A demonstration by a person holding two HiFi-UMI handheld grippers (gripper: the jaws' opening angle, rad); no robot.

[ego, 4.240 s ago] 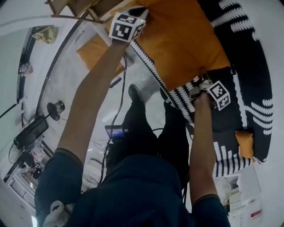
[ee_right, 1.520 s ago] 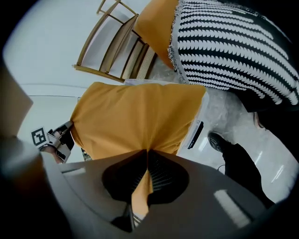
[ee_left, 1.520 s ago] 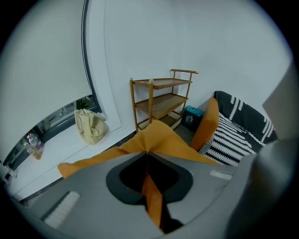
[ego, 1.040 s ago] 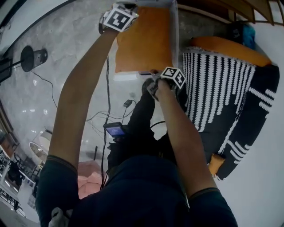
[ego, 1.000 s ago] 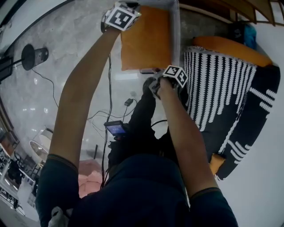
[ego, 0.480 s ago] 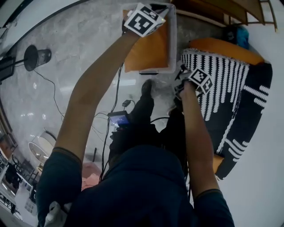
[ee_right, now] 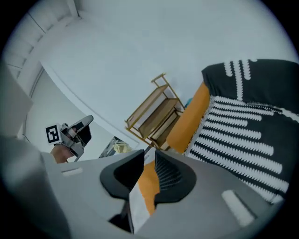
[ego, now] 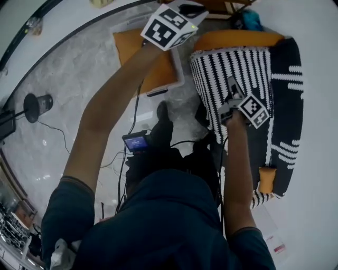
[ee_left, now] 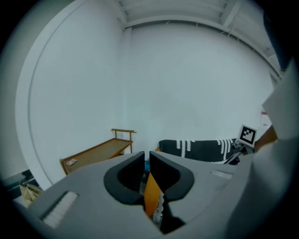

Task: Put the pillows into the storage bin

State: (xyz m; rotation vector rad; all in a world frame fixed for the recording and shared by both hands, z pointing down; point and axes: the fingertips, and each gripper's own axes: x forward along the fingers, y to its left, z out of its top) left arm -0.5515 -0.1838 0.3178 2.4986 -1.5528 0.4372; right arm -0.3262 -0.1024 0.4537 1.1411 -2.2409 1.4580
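Note:
An orange pillow (ego: 128, 43) lies in the clear storage bin (ego: 178, 71) on the floor. My left gripper (ego: 191, 10) hovers high above the bin's far end, its jaws shut (ee_left: 146, 156) and nothing pressed between them; only orange shows through the slit. My right gripper (ego: 232, 88) is over the black-and-white striped pillow (ego: 232, 60) on the sofa, its jaws almost together (ee_right: 149, 156) and holding nothing. A second orange pillow (ego: 237, 38) leans behind the striped one (ee_right: 243, 135). A small orange pillow (ego: 264, 179) sits at the sofa's near end.
The sofa carries a black throw with white marks (ego: 289, 79). A wooden shelf (ee_right: 156, 114) stands by the wall beyond the sofa. On the grey floor are a black round stand (ego: 33, 103), cables and a small lit screen (ego: 136, 141). The person's shoe (ego: 162, 113) is near the bin.
A second ago both grippers were at the orange pillow over the bin. Now it lies in the bin, the right gripper has swung right to the striped pillow, and the left has lifted.

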